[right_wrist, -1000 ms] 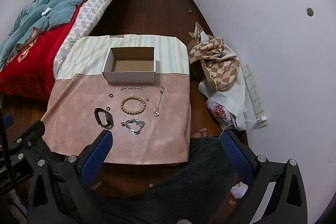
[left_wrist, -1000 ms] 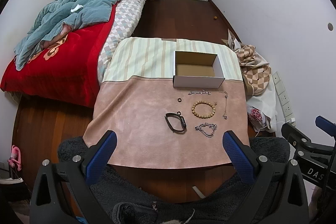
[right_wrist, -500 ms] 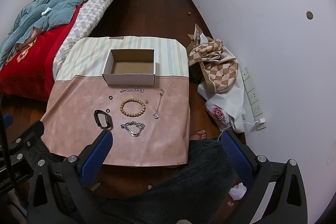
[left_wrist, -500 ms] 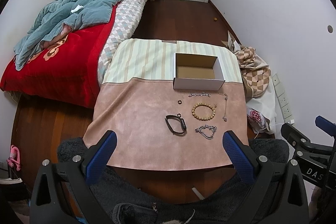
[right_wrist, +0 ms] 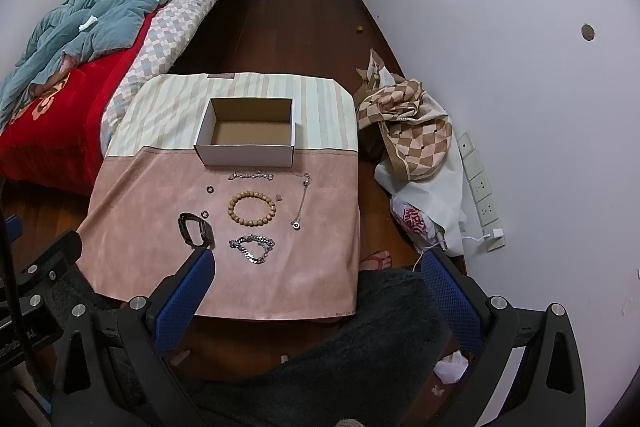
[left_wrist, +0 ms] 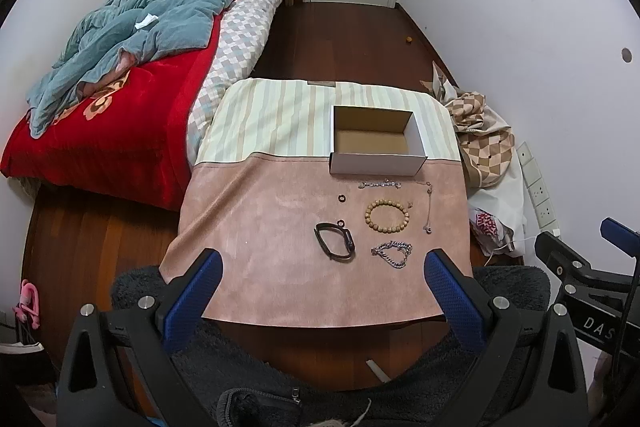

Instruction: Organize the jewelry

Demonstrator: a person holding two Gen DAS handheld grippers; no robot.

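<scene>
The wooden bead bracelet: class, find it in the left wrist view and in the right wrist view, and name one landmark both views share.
Left wrist view: the bead bracelet lies right of centre on the pink cloth, near side of the box.
Right wrist view: the bead bracelet lies left of centre, again on the near side of the box.
Shared landmark: the open box; also the chain bracelet just nearer the camera.

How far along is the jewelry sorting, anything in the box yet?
Nothing looks done: the cardboard box is empty. Nothing is in hand; the left gripper and right gripper are open, short of the table. Left: wooden bead bracelet, silver chain bracelet, black band, thin necklace, and other small pieces.
</scene>
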